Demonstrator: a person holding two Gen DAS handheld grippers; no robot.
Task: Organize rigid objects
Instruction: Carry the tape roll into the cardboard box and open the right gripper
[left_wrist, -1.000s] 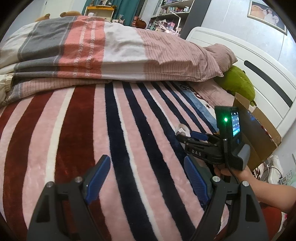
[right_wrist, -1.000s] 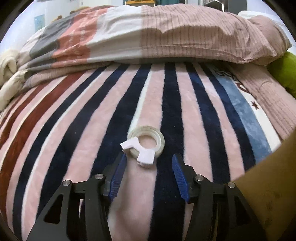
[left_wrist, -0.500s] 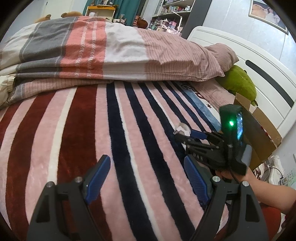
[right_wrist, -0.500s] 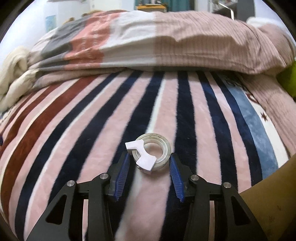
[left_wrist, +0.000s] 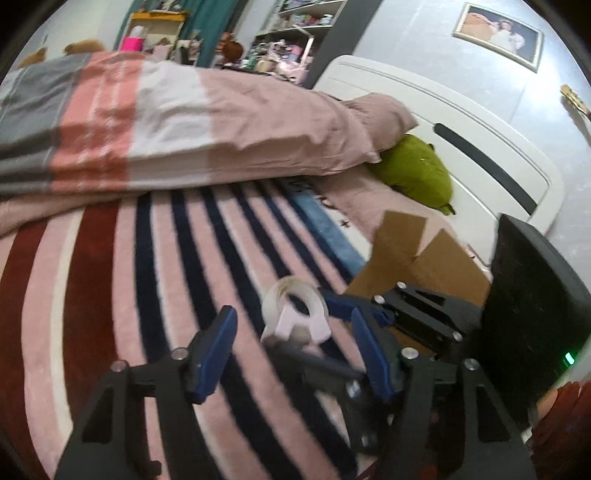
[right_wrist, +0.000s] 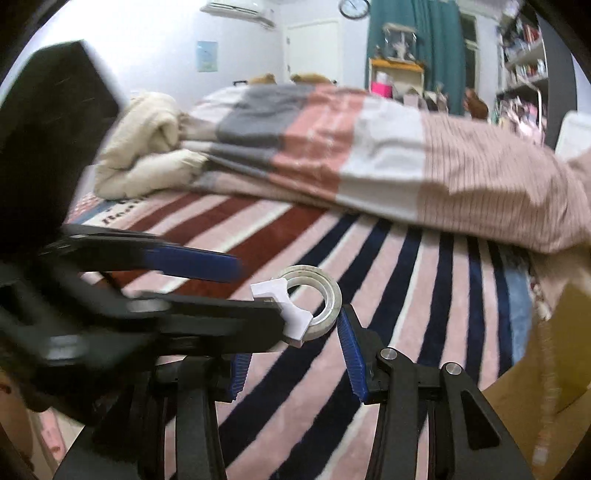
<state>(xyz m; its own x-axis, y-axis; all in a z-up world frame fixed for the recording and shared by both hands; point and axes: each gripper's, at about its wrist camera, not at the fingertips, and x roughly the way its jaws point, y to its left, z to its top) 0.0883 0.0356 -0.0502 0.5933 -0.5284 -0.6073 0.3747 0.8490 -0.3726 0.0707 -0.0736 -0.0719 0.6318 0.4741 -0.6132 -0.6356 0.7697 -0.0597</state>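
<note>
While my right tool (right_wrist: 295, 365) grips the tape roll (right_wrist: 317, 302) above the bed (right_wrist: 388, 332) | left tool (left_wrist: 295, 354) closing around it, not yet pressing | lifted for handover toward the cardboard box (left_wrist: 424, 254), I judge.

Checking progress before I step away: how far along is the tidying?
Early. Done: the tape roll is off the blanket. In hand: the right gripper holds it, while the left gripper closes with nothing between its pads. Left: dropping it in the cardboard box at the bed's edge, probably.
</note>
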